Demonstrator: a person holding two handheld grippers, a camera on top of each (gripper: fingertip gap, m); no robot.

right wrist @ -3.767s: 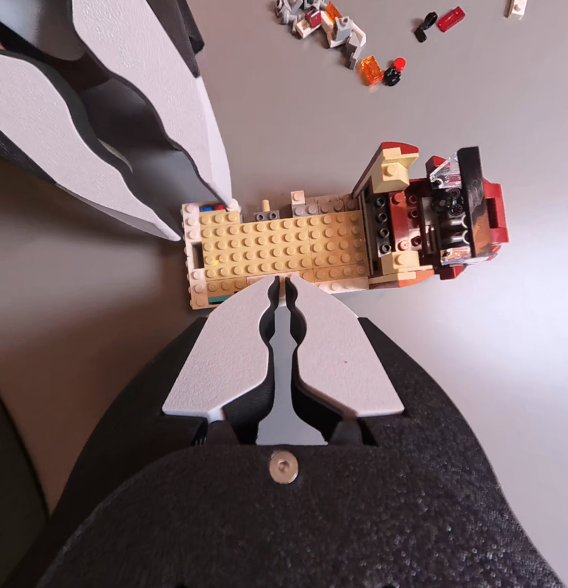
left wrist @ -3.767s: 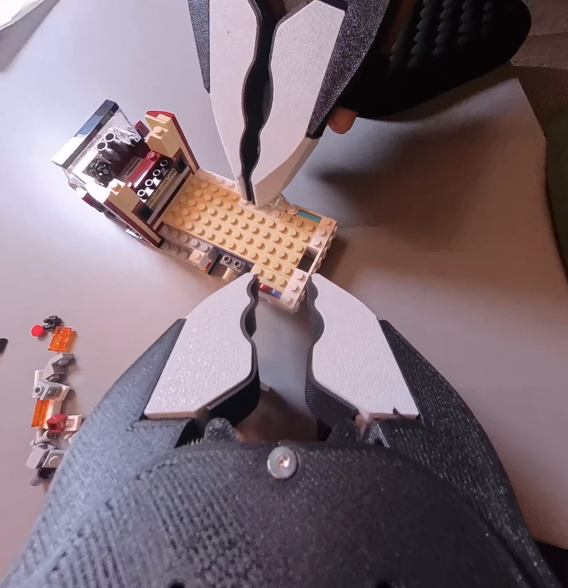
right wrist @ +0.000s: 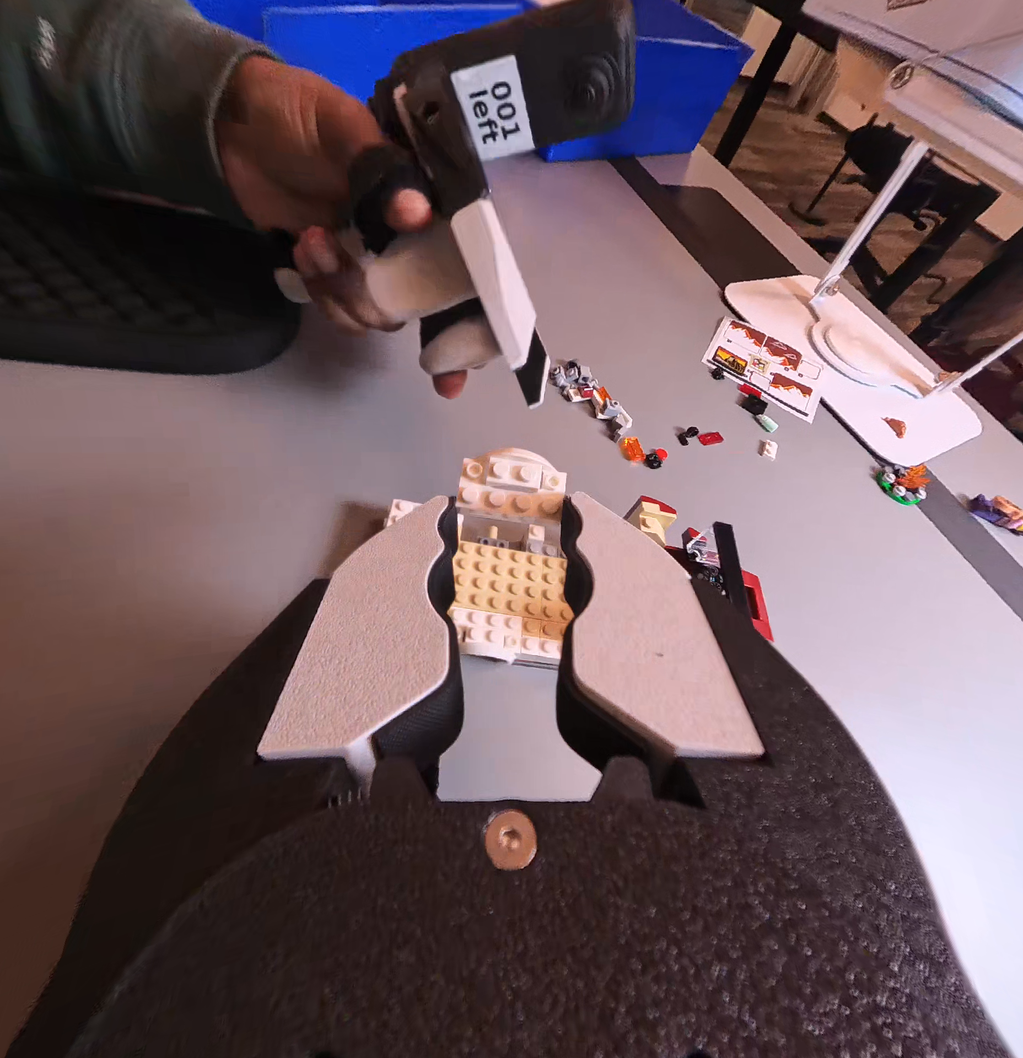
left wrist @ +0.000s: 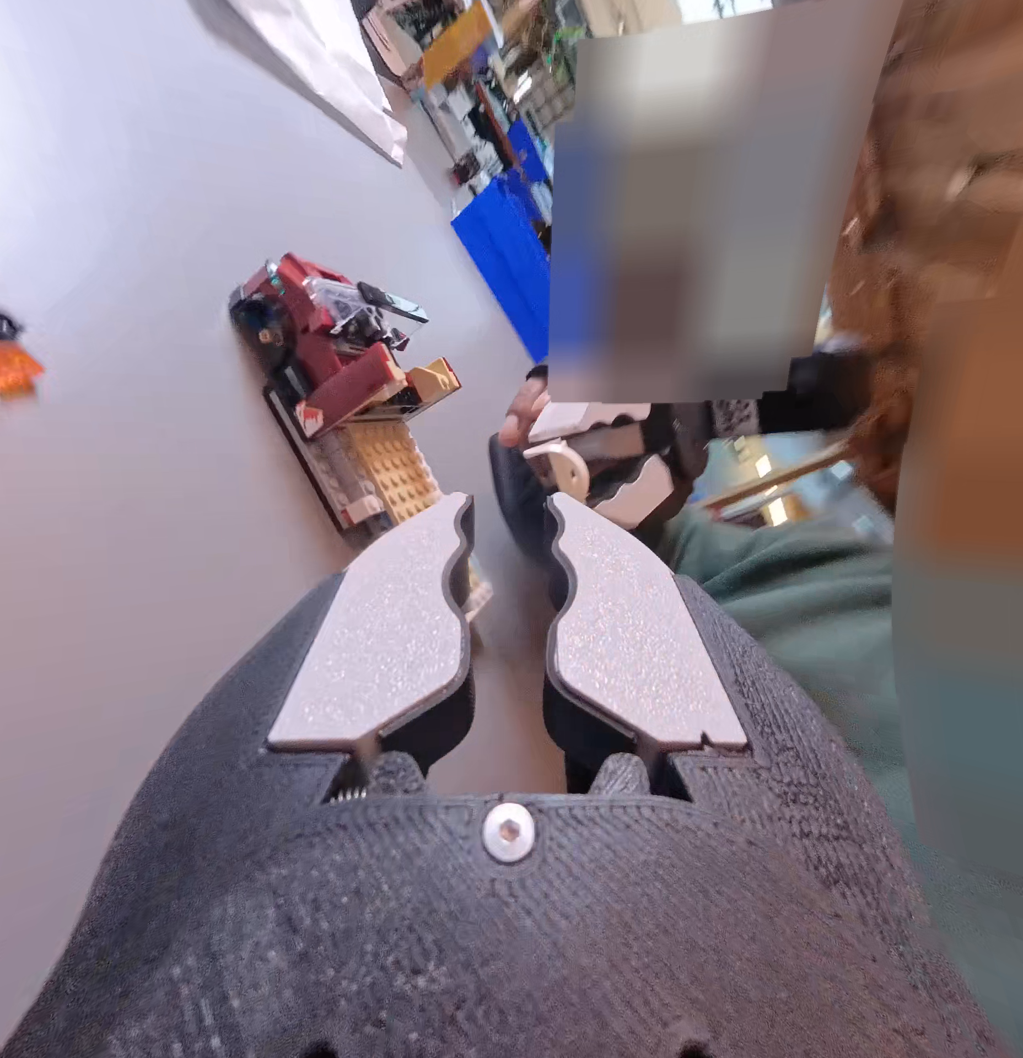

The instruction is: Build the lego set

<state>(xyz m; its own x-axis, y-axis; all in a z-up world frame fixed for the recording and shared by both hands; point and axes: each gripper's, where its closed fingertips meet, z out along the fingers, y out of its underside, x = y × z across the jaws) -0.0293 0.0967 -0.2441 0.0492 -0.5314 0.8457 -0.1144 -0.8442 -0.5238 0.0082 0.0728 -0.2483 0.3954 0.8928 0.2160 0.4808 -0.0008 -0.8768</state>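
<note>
Grey table (right wrist: 841, 658): right gripper (right wrist: 508, 509) gapes empty over the Lego truck (right wrist: 512, 584), likely lining up; left gripper (left wrist: 509, 506) lifted, parted, empty.

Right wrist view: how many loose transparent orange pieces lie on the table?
2: one orange piece in the grey pile, another beside a black piece. The pile may hide more.

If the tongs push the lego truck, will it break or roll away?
The lego truck probably slides as one stiff piece, since its tan plates look pressed together. The clear windshield and small cab parts stick out, so they might pop off. No wheels show, so rolling seems unlikely.
</note>
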